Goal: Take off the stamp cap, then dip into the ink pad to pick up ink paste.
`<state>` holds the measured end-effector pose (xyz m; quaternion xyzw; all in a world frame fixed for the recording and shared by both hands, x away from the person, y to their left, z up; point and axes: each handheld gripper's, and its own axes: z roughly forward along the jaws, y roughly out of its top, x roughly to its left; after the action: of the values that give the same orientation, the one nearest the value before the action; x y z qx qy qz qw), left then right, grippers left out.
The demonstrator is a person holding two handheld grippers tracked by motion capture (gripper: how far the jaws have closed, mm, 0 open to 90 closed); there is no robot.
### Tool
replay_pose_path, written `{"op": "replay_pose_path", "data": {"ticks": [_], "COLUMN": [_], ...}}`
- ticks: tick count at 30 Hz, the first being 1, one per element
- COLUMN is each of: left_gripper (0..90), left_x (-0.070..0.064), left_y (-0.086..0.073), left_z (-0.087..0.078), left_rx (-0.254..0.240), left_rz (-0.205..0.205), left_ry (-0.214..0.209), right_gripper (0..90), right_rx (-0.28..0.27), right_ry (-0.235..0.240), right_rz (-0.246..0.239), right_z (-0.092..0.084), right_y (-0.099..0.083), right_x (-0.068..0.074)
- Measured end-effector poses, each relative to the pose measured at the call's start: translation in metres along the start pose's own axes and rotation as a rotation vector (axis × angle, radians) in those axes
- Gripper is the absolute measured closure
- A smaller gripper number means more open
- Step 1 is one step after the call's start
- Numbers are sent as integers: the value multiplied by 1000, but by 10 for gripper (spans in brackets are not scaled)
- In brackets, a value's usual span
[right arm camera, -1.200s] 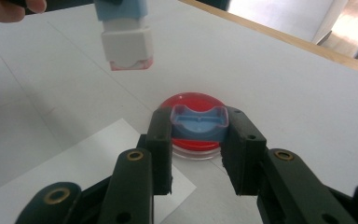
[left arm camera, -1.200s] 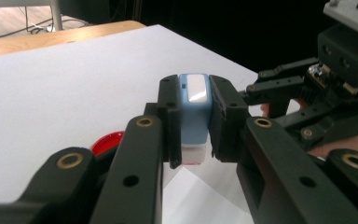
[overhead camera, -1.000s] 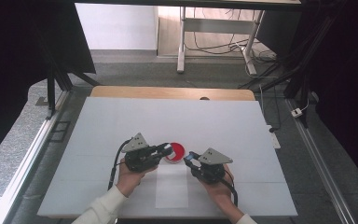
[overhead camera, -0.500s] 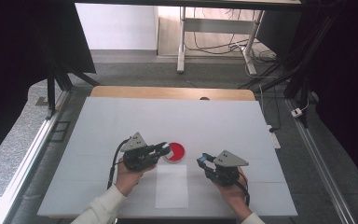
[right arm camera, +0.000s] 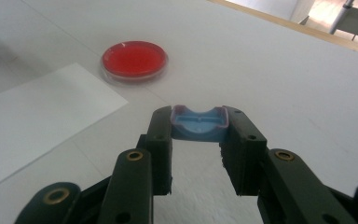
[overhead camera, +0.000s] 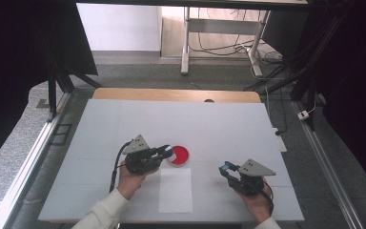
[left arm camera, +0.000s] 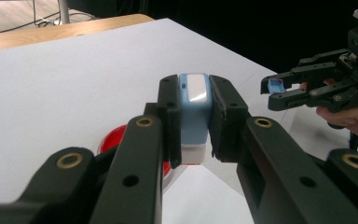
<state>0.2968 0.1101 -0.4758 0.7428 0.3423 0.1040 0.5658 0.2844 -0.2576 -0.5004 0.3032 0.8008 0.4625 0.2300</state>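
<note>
Two grippers (overhead camera: 167, 152) (overhead camera: 226, 168) clamp unlabelled blue pieces (left arm camera: 194, 112) (right arm camera: 199, 122)

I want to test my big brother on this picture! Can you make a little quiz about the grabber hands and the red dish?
1. True or false: the left gripper holds a light blue block between its fingers.
2. What colour fills the round dish? A green, B red, C yellow.
3. Fill in: the right gripper is shut on a small blue ____.

Key: 1 true; 2 B; 3 cap. The sheet of paper lies between the hands.
</note>
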Motion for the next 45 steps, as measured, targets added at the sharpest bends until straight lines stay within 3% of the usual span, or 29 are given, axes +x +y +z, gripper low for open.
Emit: {"op": "replay_pose_path", "data": {"ticks": [15,24,29,35,42,45], "left_gripper": [754,754,754,754,754,754], "left_x": [2,7,10,12,19,24], "left_y": [2,10,12,15,18,16], "left_z": [-2,-4,-2,0,14,19], "left_rx": [1,18,19,23,53,73], "left_rz": [10,33,13,21,16,35], "left_ry": [8,3,-4,-5,21,49], "right_gripper": [643,642,642,642,642,642], "right_rx": [-21,-8,-5,10,15,16], "right_ry": [-54,-35,-31,-32,-31,-31], "right_rz": [-22,-26,-22,-23,-18,-18], "right_z": [-27,-20,-20,-17,-17,-17], "right_y": [-13,-14,-13,-14,-14,-15], "right_x": [-19,-21,-20,-19,-19,-19]}}
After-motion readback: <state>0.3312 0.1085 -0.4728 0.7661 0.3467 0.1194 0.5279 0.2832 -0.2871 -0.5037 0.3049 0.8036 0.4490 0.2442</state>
